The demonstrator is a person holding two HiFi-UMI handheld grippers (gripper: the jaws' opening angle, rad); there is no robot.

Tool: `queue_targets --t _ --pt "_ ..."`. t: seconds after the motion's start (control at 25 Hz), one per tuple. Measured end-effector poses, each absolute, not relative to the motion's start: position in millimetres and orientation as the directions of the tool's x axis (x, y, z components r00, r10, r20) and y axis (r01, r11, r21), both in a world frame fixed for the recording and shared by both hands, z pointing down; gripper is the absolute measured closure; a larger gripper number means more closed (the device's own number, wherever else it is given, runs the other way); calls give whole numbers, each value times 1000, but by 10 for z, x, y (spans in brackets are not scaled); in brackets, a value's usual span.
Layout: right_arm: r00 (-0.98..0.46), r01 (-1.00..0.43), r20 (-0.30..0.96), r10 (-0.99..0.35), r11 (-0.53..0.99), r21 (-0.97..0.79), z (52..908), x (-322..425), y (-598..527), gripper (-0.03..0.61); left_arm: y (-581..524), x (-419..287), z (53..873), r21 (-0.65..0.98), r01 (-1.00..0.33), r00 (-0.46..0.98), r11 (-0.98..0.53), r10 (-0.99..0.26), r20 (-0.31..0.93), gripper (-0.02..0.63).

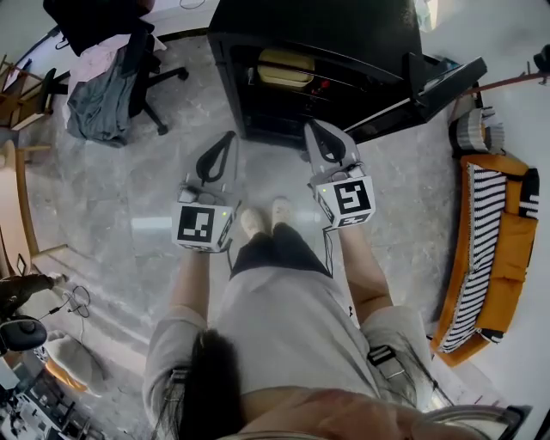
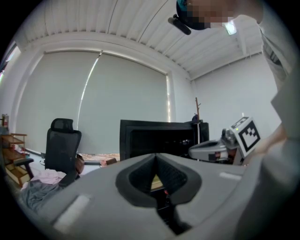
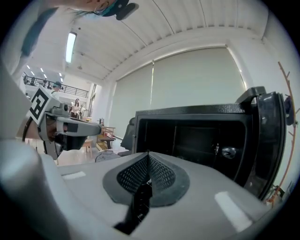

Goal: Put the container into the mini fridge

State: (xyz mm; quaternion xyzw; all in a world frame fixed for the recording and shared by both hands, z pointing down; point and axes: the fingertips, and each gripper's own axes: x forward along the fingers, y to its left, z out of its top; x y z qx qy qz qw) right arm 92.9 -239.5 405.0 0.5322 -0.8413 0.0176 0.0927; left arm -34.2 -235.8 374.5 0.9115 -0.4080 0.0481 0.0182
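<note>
1. At the far left stands a black office chair (image 1: 142, 51) with grey clothes (image 1: 101, 103) draped over it, well apart from your hands.
2. Your left gripper (image 1: 230, 137) hangs over the grey marbled floor (image 1: 129, 198), pointing at the fridge front. Its jaws meet tip to tip and nothing is pinched between them. Only the hollow between the dark pads behind the tips is open.
3. The black mini fridge (image 1: 309, 17) sits straight ahead of you with its front open. The container (image 1: 286, 67), pale yellow with a rounded lid, lies on an upper shelf (image 1: 344, 79) inside, well back from both grippers and touched by neither.
4. Your right gripper (image 1: 311, 127) is just in front of the fridge's lower front edge, a little further forward than the left one. Its jaws are also pressed together at the tips and it holds nothing.
5. The fridge door (image 1: 443, 86) is swung out to the right.
6. At the right edge, an orange sofa (image 1: 507, 258) with a black-and-white striped cover lies along the wall.
</note>
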Motion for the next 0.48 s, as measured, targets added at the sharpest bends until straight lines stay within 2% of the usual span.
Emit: queue_targets --t 0.48 --pt "-425 -900 88 -901 431 70 3546 961 -2045 581 -2177 -137 3436 -20 -709 702 -705 -708 68 612"
